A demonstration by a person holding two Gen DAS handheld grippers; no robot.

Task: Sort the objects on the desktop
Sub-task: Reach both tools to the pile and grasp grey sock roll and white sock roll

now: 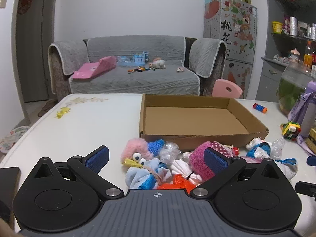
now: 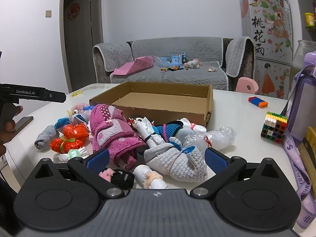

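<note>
Between the right tongs (image 2: 156, 159), spread wide and empty, lies the grey knit bundle (image 2: 175, 161) on the desk (image 2: 237, 114), long axis crosswise; left tongs (image 1: 156, 159) equally wide, farther off.

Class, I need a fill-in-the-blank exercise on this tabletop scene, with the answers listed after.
1. The cardboard box on the table is ____.
2. The block cube lies ____ the box.
3. Both the left gripper and the right gripper are ____.
4. The rolled towel is ____ in colour.

Answers: empty; outside; open; pink
</note>
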